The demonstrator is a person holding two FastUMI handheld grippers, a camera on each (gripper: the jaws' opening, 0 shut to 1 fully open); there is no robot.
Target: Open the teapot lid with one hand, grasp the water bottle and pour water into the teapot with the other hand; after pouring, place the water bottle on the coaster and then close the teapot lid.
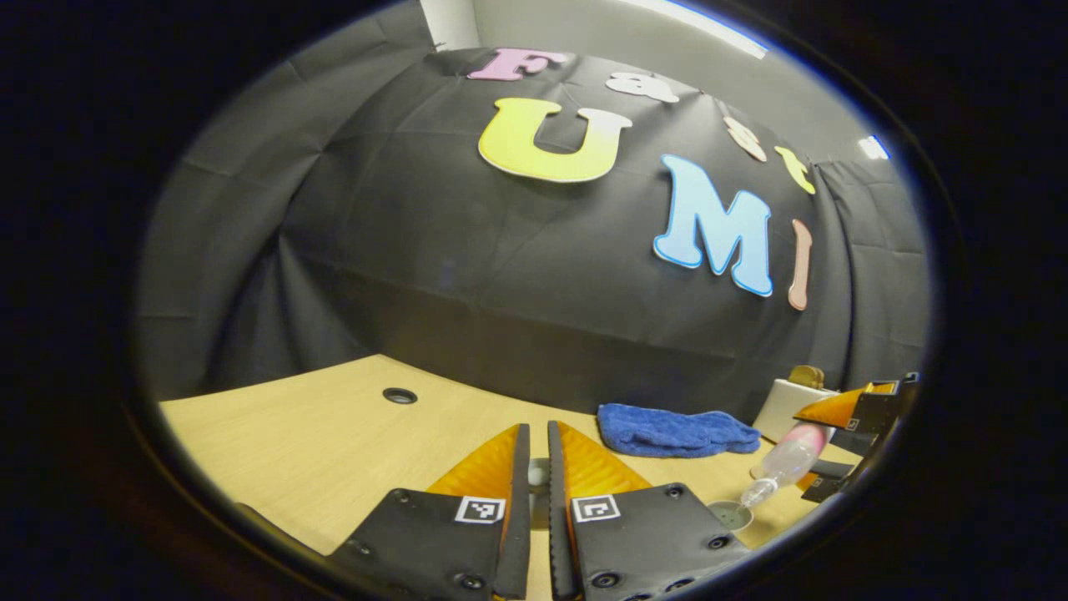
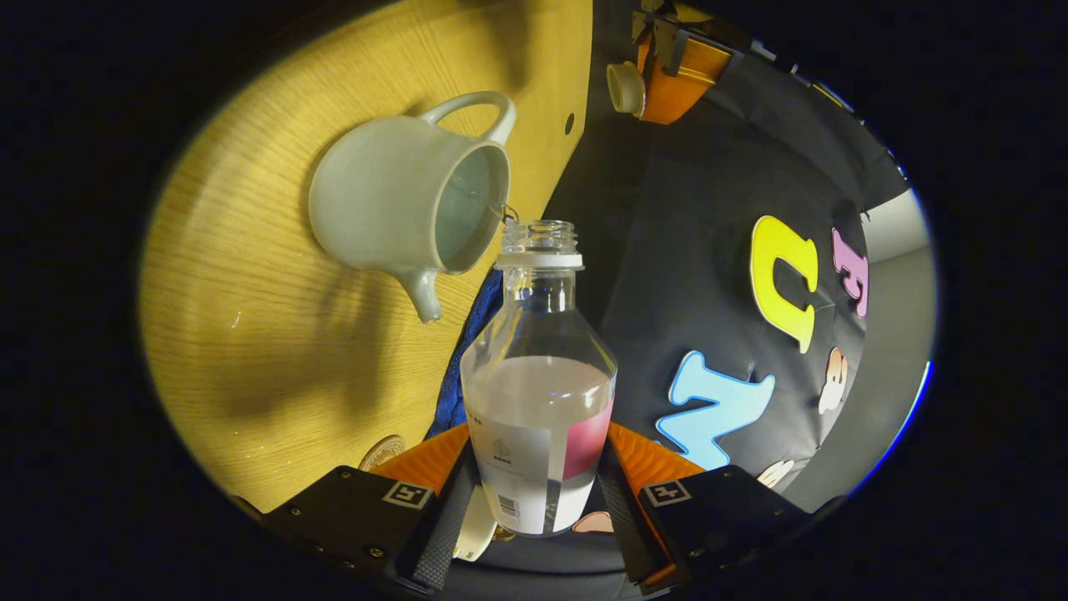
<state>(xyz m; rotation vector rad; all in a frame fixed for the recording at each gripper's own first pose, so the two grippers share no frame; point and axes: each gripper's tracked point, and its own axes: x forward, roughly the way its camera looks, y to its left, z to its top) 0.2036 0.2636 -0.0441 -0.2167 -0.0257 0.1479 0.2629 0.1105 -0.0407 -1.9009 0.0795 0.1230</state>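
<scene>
I see bottle (image 2: 538, 392) mouth over open teapot (image 2: 400, 209) on table (image 2: 250, 351); cloth (image 1: 676, 430) behind teapot | coaster (image 2: 382, 452) beside cloth

I see dim, warm light from ceiling strips (image 1: 692, 21) overhead; the teapot (image 2: 392, 200) throws a soft shadow on the counter (image 2: 275, 351), and fisheye bending curves the edges, slightly soft.

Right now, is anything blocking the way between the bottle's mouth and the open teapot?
Nothing visible. The bottle, clamped in the right hand-held gripper, is tipped with its mouth at the teapot rim, and water is running in. The lid is held away in the left hand-held gripper.
</scene>
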